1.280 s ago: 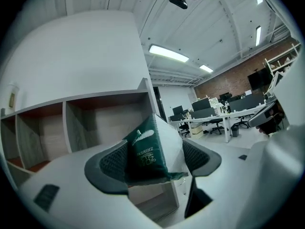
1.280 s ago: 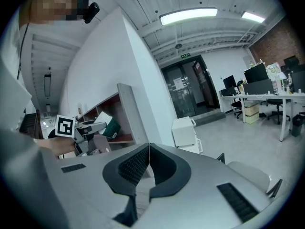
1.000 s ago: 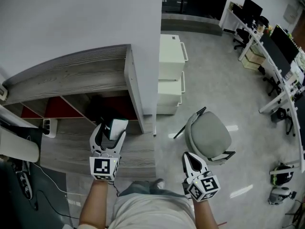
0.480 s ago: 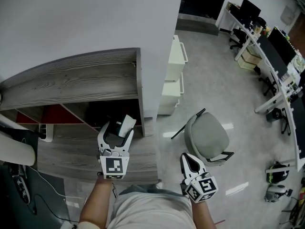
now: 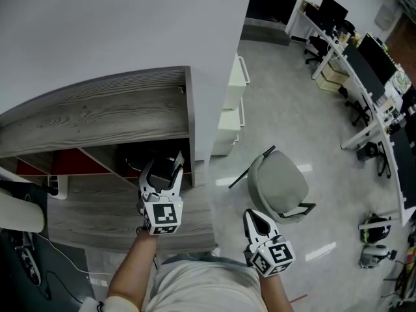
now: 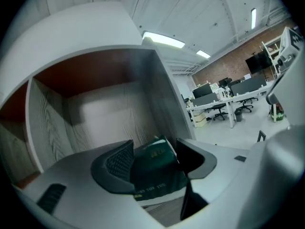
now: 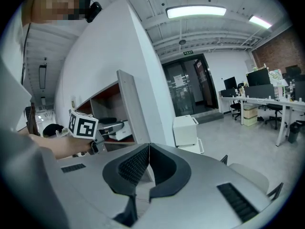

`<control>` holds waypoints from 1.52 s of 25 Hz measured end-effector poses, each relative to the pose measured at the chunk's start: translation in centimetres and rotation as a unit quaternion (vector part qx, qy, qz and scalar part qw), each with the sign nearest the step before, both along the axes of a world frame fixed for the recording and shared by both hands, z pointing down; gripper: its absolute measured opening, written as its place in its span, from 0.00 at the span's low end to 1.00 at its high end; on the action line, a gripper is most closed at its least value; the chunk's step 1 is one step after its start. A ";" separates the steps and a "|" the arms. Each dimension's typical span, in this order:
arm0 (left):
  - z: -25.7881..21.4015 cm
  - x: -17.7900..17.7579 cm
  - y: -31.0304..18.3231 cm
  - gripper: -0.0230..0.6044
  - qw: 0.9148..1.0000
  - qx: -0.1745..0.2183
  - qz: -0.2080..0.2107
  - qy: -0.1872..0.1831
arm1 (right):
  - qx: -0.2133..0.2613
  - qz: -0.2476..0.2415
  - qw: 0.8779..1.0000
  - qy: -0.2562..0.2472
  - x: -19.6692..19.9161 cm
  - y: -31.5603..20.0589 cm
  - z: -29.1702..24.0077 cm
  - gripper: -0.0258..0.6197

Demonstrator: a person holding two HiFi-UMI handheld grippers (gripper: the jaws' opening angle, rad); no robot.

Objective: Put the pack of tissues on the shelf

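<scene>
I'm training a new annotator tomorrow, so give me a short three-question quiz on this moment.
1. True or false: the right gripper has its jaws together, with nothing between them.
2. What sits between the jaws of the left gripper? A) a white drawer unit B) a dark green pack of tissues C) a grey chair
3. Fill in: the left gripper faces an open compartment of the wooden ___.
Key: 1 true. 2 B; those jaws are closing, with the pack between them. 3 shelf.
</scene>
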State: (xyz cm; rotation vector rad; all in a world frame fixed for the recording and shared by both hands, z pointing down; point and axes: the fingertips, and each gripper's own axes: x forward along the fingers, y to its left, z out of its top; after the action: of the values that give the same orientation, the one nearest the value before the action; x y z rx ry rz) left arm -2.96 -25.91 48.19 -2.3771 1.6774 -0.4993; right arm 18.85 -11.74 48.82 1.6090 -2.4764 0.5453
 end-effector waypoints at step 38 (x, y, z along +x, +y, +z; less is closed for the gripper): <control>2.5 -3.3 -1.5 0.17 0.996 -0.069 -0.024 0.057 | -0.004 -0.012 1.000 0.011 -1.3 -0.1 0.3 0.08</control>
State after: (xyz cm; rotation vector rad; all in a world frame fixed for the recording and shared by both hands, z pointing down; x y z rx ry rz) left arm -6.29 -27.43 50.69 -2.5124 1.8062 -0.5127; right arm 17.58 -11.84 49.16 1.5706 -2.4721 0.5295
